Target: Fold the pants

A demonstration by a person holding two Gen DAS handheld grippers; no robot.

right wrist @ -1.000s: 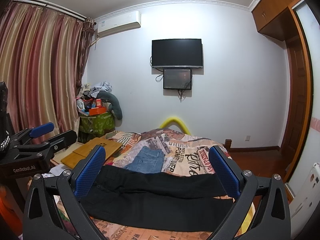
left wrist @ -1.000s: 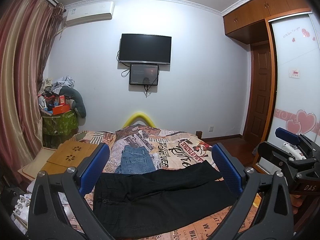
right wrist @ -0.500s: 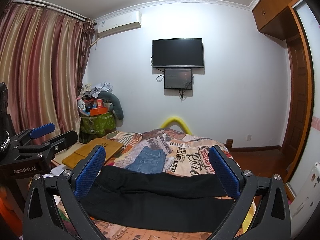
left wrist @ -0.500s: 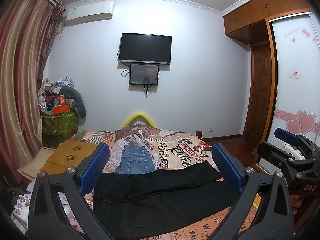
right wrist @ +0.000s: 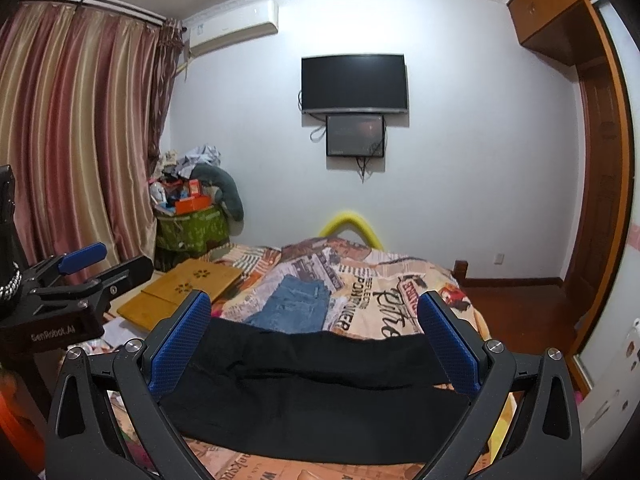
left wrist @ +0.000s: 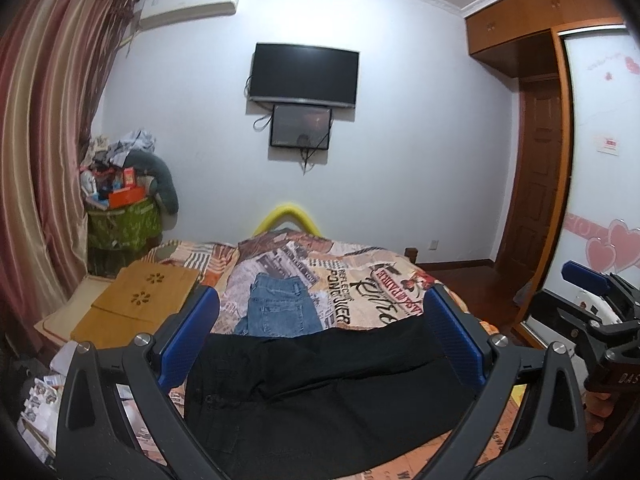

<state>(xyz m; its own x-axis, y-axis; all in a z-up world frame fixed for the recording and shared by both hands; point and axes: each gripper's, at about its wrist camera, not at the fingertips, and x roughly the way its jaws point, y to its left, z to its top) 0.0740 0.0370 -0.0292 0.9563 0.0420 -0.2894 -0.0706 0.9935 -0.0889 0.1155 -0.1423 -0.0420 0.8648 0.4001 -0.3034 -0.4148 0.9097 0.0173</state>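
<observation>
Black pants (left wrist: 320, 392): one pair, spread flat across the near end of the bed (left wrist: 360, 276), waistband to the left, legs running right. Not yet folded.

Left gripper (left wrist: 320, 344): one, fingers wide apart, empty, above the pants. Right gripper (right wrist: 316, 344): one, the same.

Jeans (left wrist: 280, 308): one folded pair, just beyond the pants.

Handling note: likely best to pinch waistband and hem together, lift evenly, and keep clear of the jeans.
</observation>
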